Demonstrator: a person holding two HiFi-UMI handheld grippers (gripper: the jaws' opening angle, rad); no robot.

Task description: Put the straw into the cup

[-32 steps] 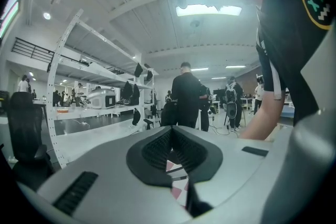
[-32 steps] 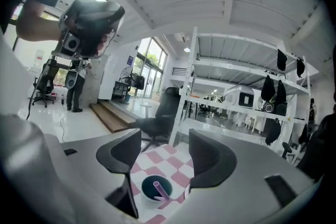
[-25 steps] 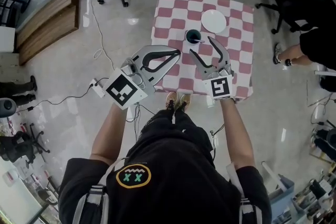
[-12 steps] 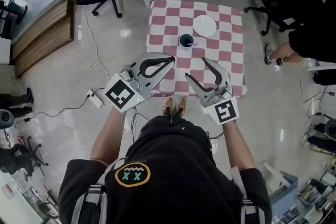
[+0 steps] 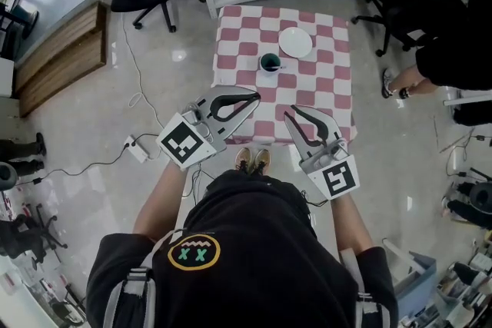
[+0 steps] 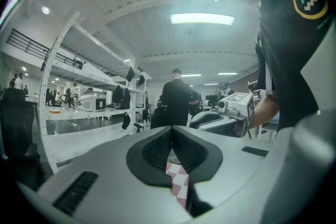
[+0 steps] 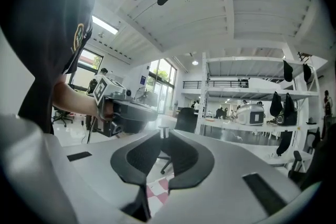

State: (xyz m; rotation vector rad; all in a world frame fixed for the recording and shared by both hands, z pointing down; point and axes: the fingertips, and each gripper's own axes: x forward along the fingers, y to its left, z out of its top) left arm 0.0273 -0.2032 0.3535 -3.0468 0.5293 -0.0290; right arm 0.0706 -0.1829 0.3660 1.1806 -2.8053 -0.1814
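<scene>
As we look down, our left gripper [image 5: 254,96] has its jaws together on nothing; the cup [image 5: 270,62] stands on the checked table [image 5: 231,28] beyond, the straw possibly in it; our right gripper's [image 5: 290,114] jaws are closing, empty.

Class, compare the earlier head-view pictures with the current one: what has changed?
The right gripper drew back from near the cup to the near edge of the table, its fingers closing on nothing. The left gripper stayed shut and empty; cup and plate stayed put.
</scene>
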